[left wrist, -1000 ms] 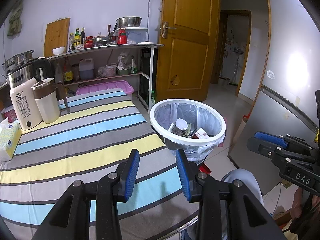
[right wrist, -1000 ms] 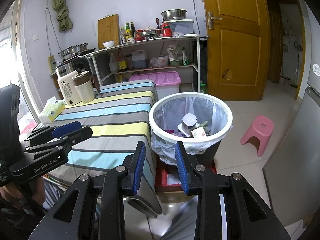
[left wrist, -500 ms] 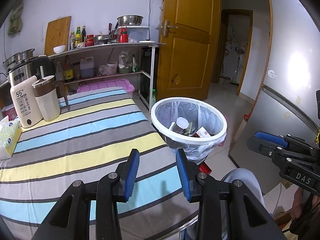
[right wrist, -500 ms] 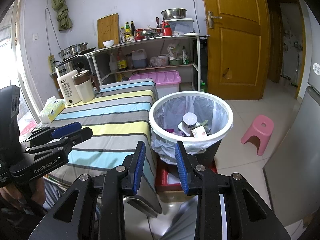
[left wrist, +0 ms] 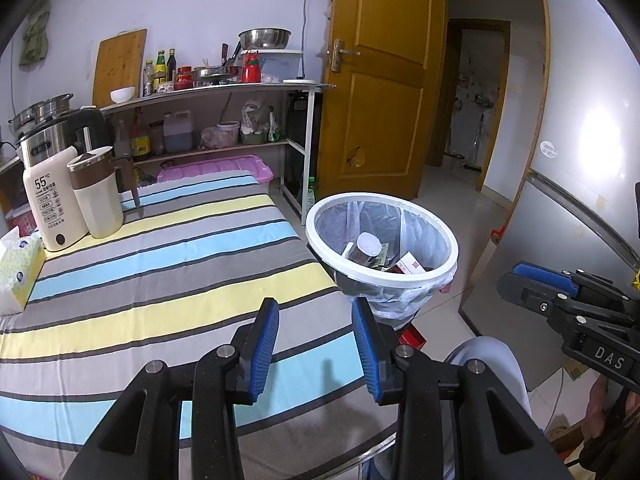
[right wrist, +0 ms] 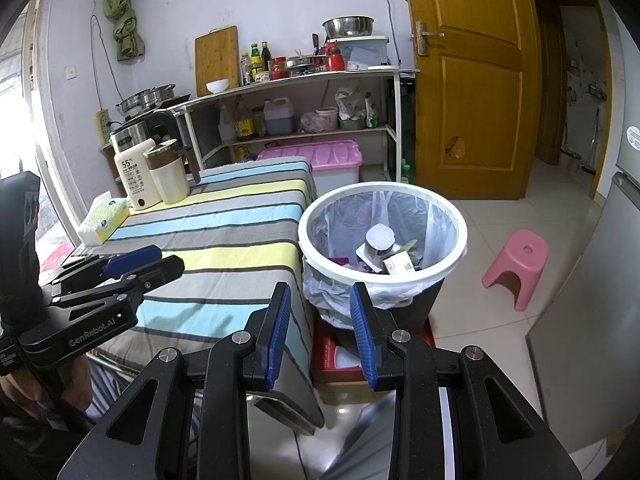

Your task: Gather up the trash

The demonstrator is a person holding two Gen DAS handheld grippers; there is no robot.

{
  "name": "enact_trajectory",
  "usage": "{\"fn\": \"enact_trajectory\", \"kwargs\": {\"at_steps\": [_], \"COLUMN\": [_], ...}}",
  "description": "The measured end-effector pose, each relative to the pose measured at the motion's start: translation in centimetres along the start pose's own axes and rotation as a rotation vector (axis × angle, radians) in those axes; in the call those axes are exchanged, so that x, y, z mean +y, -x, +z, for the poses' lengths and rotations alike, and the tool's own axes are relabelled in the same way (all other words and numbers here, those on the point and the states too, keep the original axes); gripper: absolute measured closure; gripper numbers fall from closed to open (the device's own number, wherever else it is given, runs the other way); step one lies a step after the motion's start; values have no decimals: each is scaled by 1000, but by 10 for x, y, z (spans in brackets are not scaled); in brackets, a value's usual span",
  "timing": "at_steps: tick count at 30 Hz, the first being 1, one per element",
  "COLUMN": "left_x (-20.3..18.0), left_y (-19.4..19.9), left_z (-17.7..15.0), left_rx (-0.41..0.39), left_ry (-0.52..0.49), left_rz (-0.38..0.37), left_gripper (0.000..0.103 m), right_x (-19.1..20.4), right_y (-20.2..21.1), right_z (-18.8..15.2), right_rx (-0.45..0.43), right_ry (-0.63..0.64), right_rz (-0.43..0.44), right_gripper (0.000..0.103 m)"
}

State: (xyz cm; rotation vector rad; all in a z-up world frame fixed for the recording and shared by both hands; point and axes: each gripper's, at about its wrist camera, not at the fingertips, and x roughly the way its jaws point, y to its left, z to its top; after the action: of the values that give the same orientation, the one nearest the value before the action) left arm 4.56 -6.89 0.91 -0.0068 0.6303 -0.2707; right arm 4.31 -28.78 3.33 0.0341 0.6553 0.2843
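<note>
Nothing has moved: left gripper (left wrist: 315, 336) and right gripper (right wrist: 319, 322) hover part-open, empty; bin (right wrist: 448, 216) holds trash (table (left wrist: 160, 280) shows none left), so collecting looks finished

Both wrist cams face bin (left wrist: 382, 276) & table (right wrist: 224, 240).

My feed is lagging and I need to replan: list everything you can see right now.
Trash bin: one, white rim, clear liner, right of table, holding a jar and packets.
Striped tablecloth: one, blue, yellow and grey, on table.
Water warmer: one, white, table's far corner.
Kettle jug: one, cream and brown, beside warmer.
Tissue pack: one, yellow-green, table edge.
Storage box: one, pink lid, under shelf.
Stool: one, pink, on floor.
Door: one, wooden, shut.
Left gripper: blue fingers apart, empty.
Right gripper: blue fingers apart, empty.
</note>
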Motion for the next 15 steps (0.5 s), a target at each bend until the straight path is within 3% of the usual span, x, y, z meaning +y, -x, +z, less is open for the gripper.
{"fn": "enact_trajectory", "kwargs": {"at_steps": [15], "left_x": [-2], "left_y": [0], "left_z": [-1], "left_rx": [-1], "left_ry": [-11], "left_rz": [-5], "left_gripper": [65], "right_x": [1], "right_y": [-3], "right_z": [-3], "right_rx": [5], "right_ry": [2], "right_rz": [1], "right_gripper": [71]}}
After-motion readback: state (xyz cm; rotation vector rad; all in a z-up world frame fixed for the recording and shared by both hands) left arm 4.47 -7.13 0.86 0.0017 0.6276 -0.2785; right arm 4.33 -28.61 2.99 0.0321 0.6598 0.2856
